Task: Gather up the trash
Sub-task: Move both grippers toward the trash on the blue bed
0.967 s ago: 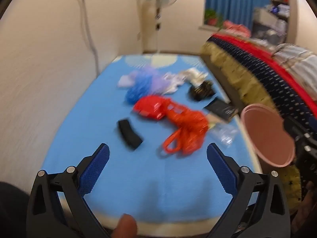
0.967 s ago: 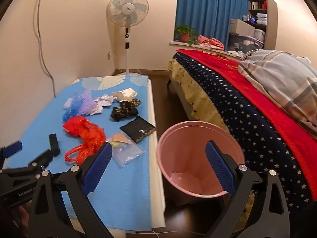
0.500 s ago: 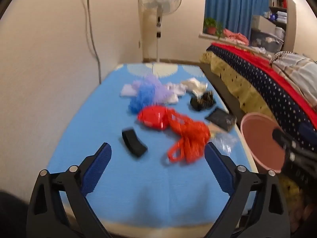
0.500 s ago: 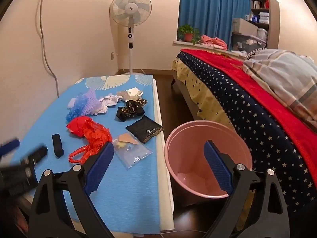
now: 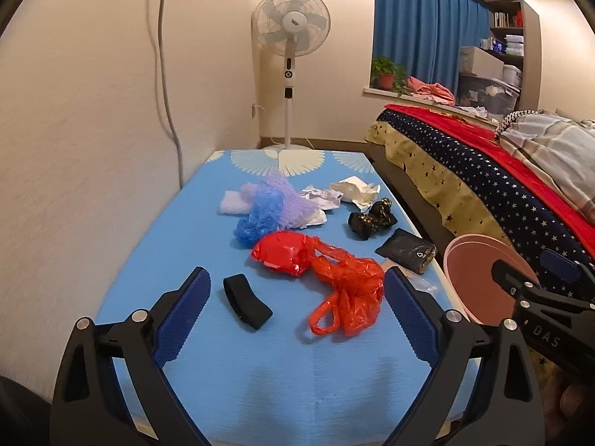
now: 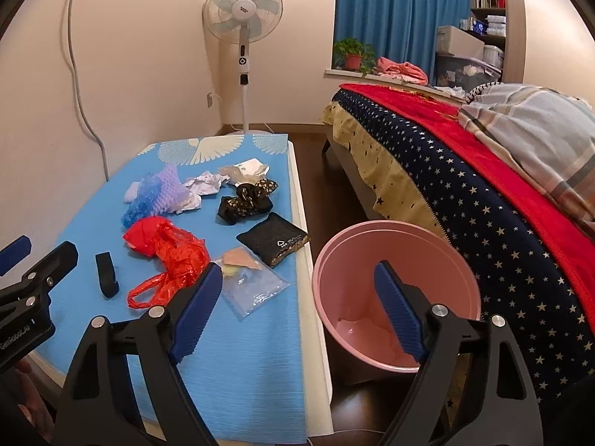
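Both tools spread wide, nothing held: left tool hangs over the near end of the worktop, right tool sits lower centre of its view, straddling the worktop edge and the pink bin.

Trash all lies on the blue worktop, centre to upper centre in the left view. Red plastic bag is closest: light, floppy, slippery film; best pinched at the bunched middle or the loop handle at its lower end, will sag and trail. Small black strip lies flat left of it, looks stiff-ish and thin, needs an edge pinch. Blue-lilac foam net, crumpled paper, black-gold wrapper wad, flat black pouch: all light, crushable, not fragile. Clear zip bag is slick, flat, contents unclear.

Hard to tell: bin mostly cut off behind the right tool in the left view; its floor shows something pale, can't identify. Clear bag nearly hidden in the left view.
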